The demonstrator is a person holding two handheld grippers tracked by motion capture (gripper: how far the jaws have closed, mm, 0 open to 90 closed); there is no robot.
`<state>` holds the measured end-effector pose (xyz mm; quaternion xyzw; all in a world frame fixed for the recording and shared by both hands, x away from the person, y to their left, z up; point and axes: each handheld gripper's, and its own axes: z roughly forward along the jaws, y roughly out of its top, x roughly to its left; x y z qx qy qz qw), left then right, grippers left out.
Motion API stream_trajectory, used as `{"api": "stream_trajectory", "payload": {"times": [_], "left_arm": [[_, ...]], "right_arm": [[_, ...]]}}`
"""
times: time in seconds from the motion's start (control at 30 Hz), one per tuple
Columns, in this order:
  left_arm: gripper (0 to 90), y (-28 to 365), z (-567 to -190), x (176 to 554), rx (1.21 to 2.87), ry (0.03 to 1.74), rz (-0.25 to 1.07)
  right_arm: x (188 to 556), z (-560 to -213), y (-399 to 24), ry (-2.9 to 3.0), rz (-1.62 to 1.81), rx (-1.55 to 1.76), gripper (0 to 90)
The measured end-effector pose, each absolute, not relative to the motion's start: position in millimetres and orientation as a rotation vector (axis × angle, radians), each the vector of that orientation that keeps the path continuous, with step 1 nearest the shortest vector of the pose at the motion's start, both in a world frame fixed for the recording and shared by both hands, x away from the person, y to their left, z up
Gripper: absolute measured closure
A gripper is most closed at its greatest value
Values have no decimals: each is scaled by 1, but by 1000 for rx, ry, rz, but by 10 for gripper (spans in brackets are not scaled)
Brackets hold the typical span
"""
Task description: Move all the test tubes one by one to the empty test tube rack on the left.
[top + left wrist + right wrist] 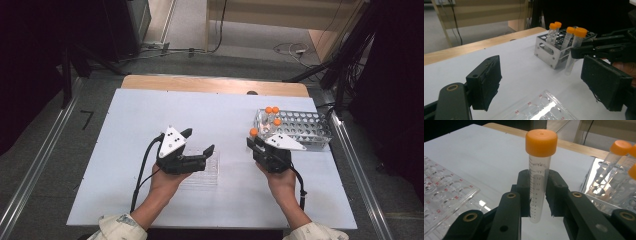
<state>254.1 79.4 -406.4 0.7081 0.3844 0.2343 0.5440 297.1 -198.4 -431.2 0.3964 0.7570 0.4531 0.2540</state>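
My right gripper (539,198) is shut on a clear tube with an orange cap (537,185), held upright just above the white table. The same tube (574,50) and the right gripper (260,142) appear beside a metal tube rack (300,129) that holds three more orange-capped tubes (272,112). My left gripper (197,142) stands open with nothing between its pads (486,80), over a clear plastic well plate (202,172). The well plate (544,107) lies just under the left jaws.
A white sheet (150,115) covers the wooden table, with bare wood (200,84) along the far edge. Metal rails (35,165) run down both sides. Cables (290,50) lie on the floor beyond the table.
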Motion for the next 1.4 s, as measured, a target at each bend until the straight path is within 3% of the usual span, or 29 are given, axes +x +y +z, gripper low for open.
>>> {"api": "stream_trajectory", "payload": {"times": [0.83, 1.23, 1.4], "left_arm": [[287, 23, -419, 278, 1754, 857, 415], [405, 10, -423, 289, 1762, 867, 390], [501, 9, -424, 290, 1758, 862, 389]], "right_arm": [[291, -446, -175, 2195, 1245, 1018, 720], [289, -445, -172, 2212, 1266, 1003, 720], [288, -445, -172, 2214, 1271, 1003, 720]]}}
